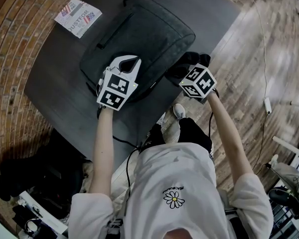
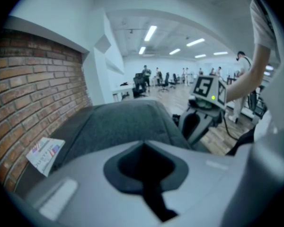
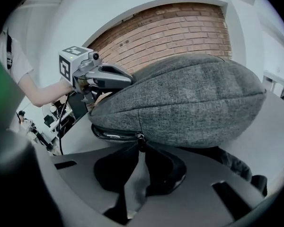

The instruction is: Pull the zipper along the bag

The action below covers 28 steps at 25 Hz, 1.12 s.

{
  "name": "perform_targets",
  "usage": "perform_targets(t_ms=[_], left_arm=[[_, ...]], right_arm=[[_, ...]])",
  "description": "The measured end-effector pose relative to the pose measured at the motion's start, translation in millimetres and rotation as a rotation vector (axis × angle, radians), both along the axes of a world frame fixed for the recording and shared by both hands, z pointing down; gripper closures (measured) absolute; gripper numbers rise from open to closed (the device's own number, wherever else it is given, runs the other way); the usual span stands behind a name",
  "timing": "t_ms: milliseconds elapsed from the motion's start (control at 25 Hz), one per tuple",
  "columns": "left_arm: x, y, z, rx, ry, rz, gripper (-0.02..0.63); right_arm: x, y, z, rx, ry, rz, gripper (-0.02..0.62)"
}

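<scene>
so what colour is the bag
The bag is heathered grey, clearest in the right gripper view.

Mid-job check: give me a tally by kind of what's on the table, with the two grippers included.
Grey bag: 1
Zipper pull: 1
Printed leaflet: 1
Grippers: 2 (left gripper, jaws together; right gripper, closed on the zipper pull)
Total: 5

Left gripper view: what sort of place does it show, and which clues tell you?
Probably an open-plan office or lab: long ceiling lights, office chairs far back, and people standing among them.
</scene>
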<state>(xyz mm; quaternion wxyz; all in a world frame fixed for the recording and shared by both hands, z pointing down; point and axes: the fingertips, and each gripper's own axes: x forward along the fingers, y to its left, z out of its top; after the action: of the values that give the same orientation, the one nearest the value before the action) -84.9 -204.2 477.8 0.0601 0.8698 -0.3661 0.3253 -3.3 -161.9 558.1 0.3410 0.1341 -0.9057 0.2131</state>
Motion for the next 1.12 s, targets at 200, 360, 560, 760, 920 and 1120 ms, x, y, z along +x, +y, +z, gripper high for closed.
perform_targets(t_ms=[200,360,560,760,920,1120], left_arm=[[0,0,0,-0.001,0.004,0.002,0.607],[1,0,0,0.000,0.007,0.004,0.607],[0,-1,0,0.001,0.006,0.003,0.607],[0,0,1,0.002,0.007,0.006,0.607],[0,0,1,0.003,0.000,0.005,0.607],[1,-2,7,-0.028,0.007,0.006,0.607]], right_arm=[[0,3,-5,0.017,-0.015,0.045,0.549],[3,4,-7,0.018,-0.031,0.098,0.551],[3,6,-6,0.022,-0.050,0.161,0.583],[-6,1,1,0.056,-0.027,0.164,0.581],[-4,3,1,0.094,0.023,0.145,0.586],[0,12,2,0.209,0.175,0.064,0.587]])
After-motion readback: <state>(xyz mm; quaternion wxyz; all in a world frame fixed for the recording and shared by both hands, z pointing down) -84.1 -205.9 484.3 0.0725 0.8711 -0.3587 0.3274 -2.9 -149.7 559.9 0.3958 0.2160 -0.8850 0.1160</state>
